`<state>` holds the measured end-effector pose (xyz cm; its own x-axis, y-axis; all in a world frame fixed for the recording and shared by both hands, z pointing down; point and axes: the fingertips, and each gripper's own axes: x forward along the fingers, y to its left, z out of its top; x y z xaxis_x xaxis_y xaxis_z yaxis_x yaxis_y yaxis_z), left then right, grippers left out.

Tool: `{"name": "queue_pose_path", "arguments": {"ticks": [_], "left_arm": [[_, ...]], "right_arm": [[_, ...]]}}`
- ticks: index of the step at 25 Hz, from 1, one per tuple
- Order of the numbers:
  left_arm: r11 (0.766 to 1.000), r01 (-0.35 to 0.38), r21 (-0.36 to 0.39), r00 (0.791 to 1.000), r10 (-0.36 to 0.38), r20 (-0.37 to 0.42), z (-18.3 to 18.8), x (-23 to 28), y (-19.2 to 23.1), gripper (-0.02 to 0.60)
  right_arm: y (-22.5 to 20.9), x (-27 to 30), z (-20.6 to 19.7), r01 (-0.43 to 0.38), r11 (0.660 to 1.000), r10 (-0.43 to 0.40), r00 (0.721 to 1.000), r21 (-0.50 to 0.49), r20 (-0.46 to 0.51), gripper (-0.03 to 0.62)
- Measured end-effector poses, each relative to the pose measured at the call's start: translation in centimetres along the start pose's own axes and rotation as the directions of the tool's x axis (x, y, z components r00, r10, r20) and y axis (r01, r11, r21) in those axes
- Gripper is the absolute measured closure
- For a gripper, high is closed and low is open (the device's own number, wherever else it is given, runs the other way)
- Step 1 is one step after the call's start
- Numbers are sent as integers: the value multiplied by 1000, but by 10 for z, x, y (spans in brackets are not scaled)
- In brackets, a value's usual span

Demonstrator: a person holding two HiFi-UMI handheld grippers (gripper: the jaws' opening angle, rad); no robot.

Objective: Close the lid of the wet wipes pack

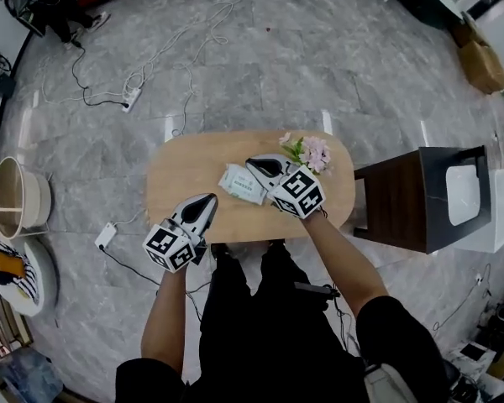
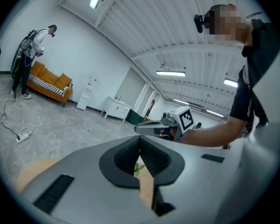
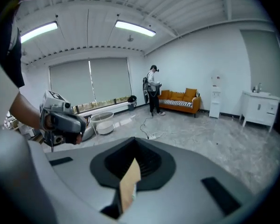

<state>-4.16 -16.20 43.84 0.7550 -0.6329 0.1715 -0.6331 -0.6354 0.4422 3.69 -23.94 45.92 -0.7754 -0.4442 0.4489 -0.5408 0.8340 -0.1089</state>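
Forearms and black-clad legs fill the bottom of the head view, each hand holding a gripper at the near side of an oval wooden table [image 1: 172,183]. Left gripper [image 1: 208,200] sits at the table's near left edge, apart from the pack. Its own view shows the jaws closed tip to tip with nothing between them, only a sliver of tabletop through the gap behind the pads. Right gripper [image 1: 254,162] lies over the table middle, jaws likewise pressed together and empty in its own view, with some wood and a white-green scrap showing beneath. Wet wipes pack [image 1: 240,183] lies flat mid-table, just left of the right gripper's body. Contact can't be told, and the lid is too small to read as open or closed. Only the head view shows the pack as a whole; neither gripper view shows it clearly. Pink flowers [image 1: 312,151] lie just beyond the right gripper at the table's far right. Dark side cabinet [image 1: 399,204] stands right of the table. Power strip [image 1: 106,235] and cables lie on the grey floor to the left, round basket [image 1: 17,196] at far left. Gripper views add the room: each sees the other gripper in hand, plus an orange sofa [image 3: 179,97] by the wall, a standing person [image 3: 153,90] beside it, a white cabinet [image 3: 259,107] and ceiling strip lights [image 3: 134,28].
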Motion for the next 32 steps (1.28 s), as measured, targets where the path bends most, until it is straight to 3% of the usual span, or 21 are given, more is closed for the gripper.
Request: {"name": "queue_pose_path", "arguments": {"ticks": [8, 14, 23, 32], "left_arm": [[990, 32, 137, 997, -40, 58, 75, -11, -56, 566], [970, 14, 241, 994, -40, 104, 121, -30, -82, 566], [968, -36, 249, 985, -9, 175, 130, -43, -123, 566], [969, -47, 243, 981, -1, 192, 121, -4, -165, 566]], "right_arm": [[35, -83, 106, -14, 996, 33, 977, -87, 210, 583], [52, -140, 159, -6, 987, 61, 938, -158, 342, 583], [62, -221, 154, -44, 991, 101, 856, -122, 507, 583], [52, -262, 125, -132, 983, 179, 834, -127, 521, 583]]}}
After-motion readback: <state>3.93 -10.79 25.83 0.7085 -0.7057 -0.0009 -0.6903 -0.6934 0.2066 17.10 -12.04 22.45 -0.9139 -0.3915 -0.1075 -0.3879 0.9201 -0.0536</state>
